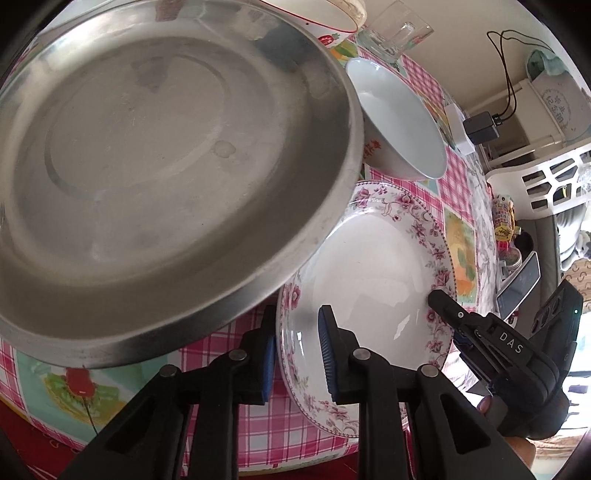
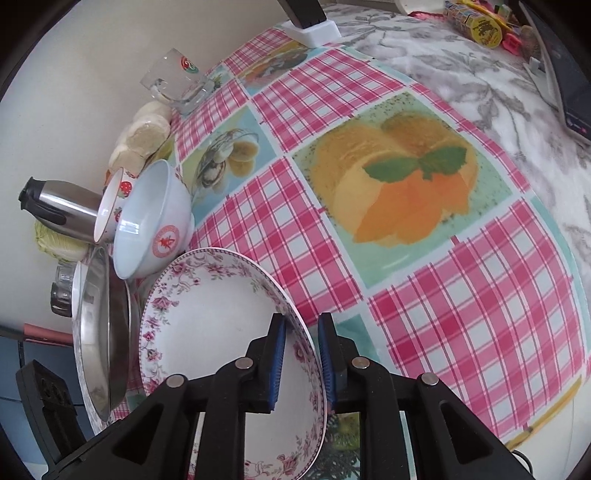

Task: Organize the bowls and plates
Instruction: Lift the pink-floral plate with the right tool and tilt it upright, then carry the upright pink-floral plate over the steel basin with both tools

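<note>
A white plate with a pink floral rim lies on the checked tablecloth. My left gripper straddles its near rim with the jaws apart, one finger each side. My right gripper straddles the opposite rim of the same floral plate; it shows in the left wrist view too. A steel dish sits beside and partly over the plate. A white bowl with a red emblem stands behind the plate; it also shows in the right wrist view.
A glass mug, a strawberry-patterned bowl, a steel kettle and wrapped buns stand along the wall. A phone stand and a laptop sit at the far side. A white basket is beyond the table.
</note>
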A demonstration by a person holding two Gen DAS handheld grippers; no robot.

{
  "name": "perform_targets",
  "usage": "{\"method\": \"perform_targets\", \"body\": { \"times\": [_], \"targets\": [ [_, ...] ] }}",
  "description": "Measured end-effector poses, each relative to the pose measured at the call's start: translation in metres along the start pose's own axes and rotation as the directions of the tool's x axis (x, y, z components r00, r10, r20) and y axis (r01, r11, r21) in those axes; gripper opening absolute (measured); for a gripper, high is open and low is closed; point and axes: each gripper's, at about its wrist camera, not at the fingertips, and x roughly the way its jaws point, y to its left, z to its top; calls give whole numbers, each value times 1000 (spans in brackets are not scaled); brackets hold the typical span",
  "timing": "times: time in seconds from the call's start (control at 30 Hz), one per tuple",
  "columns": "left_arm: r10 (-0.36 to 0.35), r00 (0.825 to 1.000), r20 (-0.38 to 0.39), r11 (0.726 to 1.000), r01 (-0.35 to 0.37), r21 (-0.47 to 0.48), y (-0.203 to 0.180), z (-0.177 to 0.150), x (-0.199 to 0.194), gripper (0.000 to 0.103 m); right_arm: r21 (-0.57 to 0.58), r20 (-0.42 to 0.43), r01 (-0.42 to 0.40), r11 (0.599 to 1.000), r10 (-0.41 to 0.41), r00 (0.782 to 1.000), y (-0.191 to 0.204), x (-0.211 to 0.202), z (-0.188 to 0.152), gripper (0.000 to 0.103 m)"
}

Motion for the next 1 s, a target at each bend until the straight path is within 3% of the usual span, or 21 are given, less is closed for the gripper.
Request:
{"method": "perform_targets", "body": {
  "times": [0.27,0.4,0.77,1.0],
  "targets": [
    [12,1000,19,998,-13,56,-10,-2,-6,22,-32,3,32,999,-32,999,6,-6,0,16],
    [10,998,62,992,-18,126,-27,-4,-14,22,-28,52,35,999,-34,998,1,-22,2,11],
    [-34,992,122,980,10,197,-43,-5,-29,22,-13,129,17,1000,-16,992,-1,-49,1,11],
    [-65,982,179,968,18,252,-55,-8,-44,22,-27,219,-11,1000,17,975,1,-75,-2,11]
  ]
}}
